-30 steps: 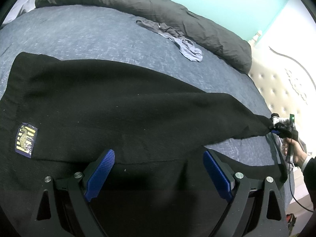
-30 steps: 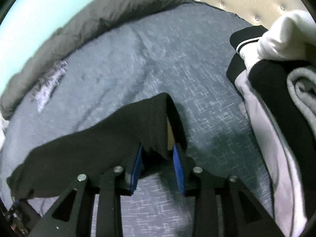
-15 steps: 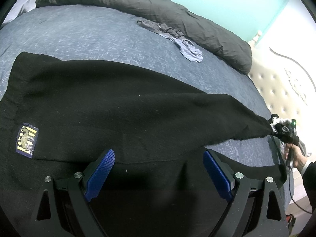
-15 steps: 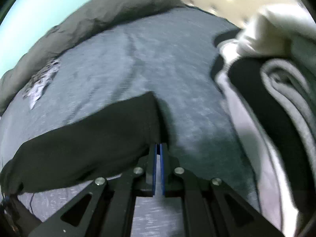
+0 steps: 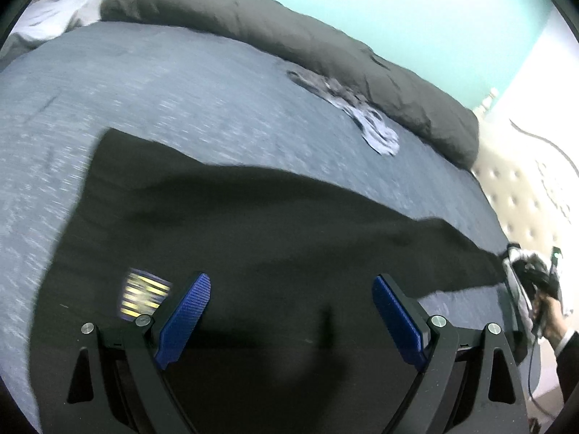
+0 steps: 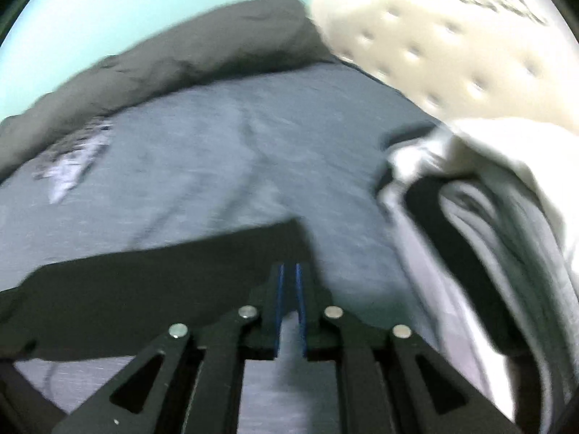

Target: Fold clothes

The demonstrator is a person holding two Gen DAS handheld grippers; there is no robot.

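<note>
A black garment (image 5: 253,224) with a yellow and blue patch (image 5: 144,293) lies spread on the blue-grey bed (image 5: 181,101). My left gripper (image 5: 289,311) is open, its blue pads wide apart just above the garment's near part. My right gripper (image 6: 289,275) is shut on the garment's far corner (image 6: 202,267) and holds it stretched out over the bed. The right gripper also shows in the left wrist view (image 5: 524,271) at the garment's right tip.
A dark grey duvet (image 5: 289,39) is bunched along the bed's far edge, with a small grey garment (image 5: 365,123) beside it. A pile of white, grey and black clothes (image 6: 488,224) lies to the right. A tufted cream headboard (image 6: 452,43) stands behind.
My right gripper closed on the garment's corner and has lifted and tilted upward. My left gripper, still open, has shifted left over the garment toward the patch.
</note>
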